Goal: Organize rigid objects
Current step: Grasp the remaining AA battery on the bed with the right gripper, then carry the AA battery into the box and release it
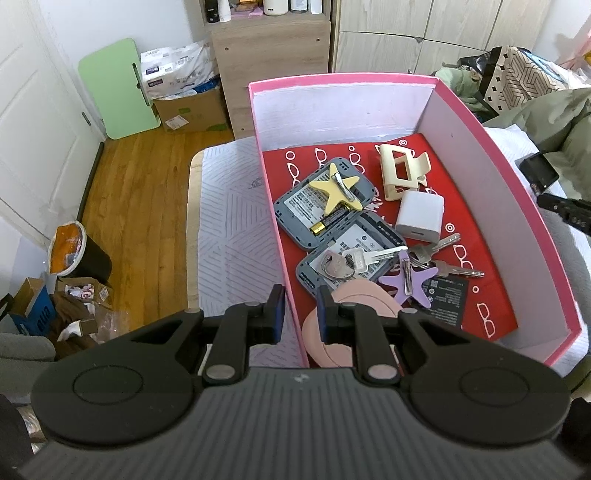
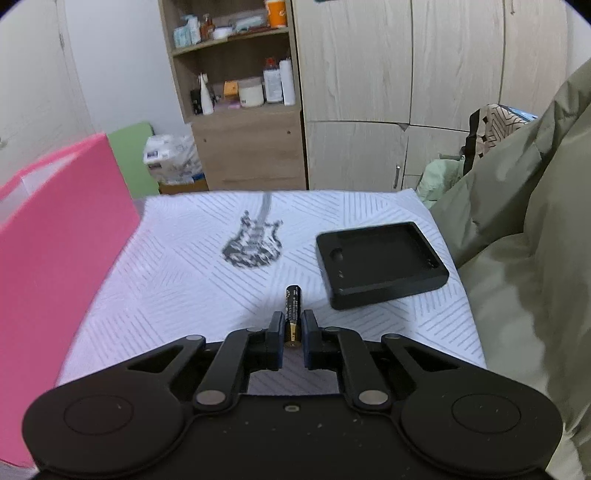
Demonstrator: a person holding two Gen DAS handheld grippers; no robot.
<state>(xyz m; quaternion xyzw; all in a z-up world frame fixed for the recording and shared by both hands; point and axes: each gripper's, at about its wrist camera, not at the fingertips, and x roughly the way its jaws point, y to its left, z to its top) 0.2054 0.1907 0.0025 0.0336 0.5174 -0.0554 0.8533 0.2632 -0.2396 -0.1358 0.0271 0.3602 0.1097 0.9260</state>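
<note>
Now your right tool [image 2: 293, 334] grips the battery [image 2: 292, 308] beside the black tray [image 2: 382, 264]; your left tool [image 1: 300, 314] clamps the pink box [image 1: 291, 295] wall.

A wooden floor [image 1: 136, 192] is showing at the left, with daylight shining on it. A white door [image 1: 33, 122] is standing beside it. A green board [image 1: 118, 88] is leaning on the white wall [image 1: 110, 22]. A cardboard box [image 1: 192, 110] is sitting next to it, with a white pack [image 1: 177, 70] lying on top. A bin [image 1: 79, 254] is standing on the floor, near some scattered cartons [image 1: 33, 310]. A wooden shelf [image 2: 236, 92] is holding bottles and jars. Big pale wardrobe doors [image 2: 406, 92] are filling the back.
</note>
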